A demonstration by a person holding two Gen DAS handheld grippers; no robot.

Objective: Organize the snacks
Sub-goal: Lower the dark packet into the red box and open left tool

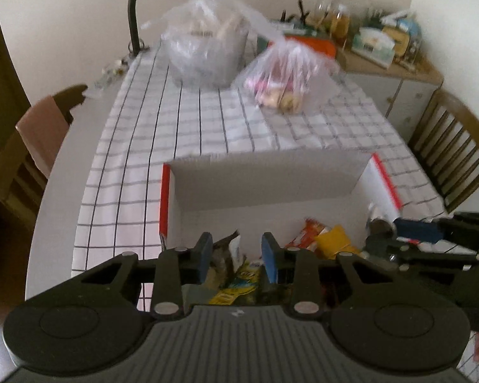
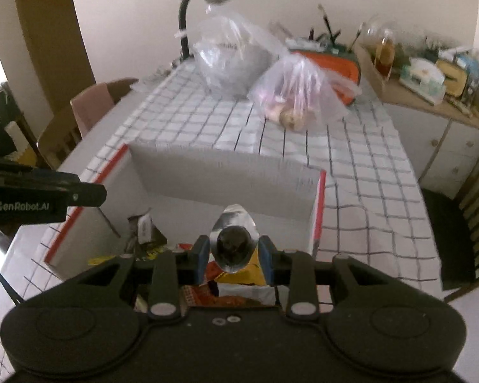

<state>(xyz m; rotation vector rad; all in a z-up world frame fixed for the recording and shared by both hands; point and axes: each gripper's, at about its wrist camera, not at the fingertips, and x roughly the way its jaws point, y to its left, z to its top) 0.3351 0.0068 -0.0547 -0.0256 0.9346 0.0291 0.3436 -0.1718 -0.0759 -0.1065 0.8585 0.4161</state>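
Bags [image 1: 207,48] beyond box [image 1: 265,175]

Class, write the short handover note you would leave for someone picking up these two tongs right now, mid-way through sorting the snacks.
Right tongs: shut on a silver-wrapped snack, held above the box.
Left tongs: no grip visible; the pads stand apart over the packets in the box, nothing pressed between them.
Things: the box, white with red edges, sits at the near end of the checked cloth. Two plastic bags of snacks lie at the far end.
Done: several packets are already in the box.
Left: place the silver snack, then deal with both bags, which look full.
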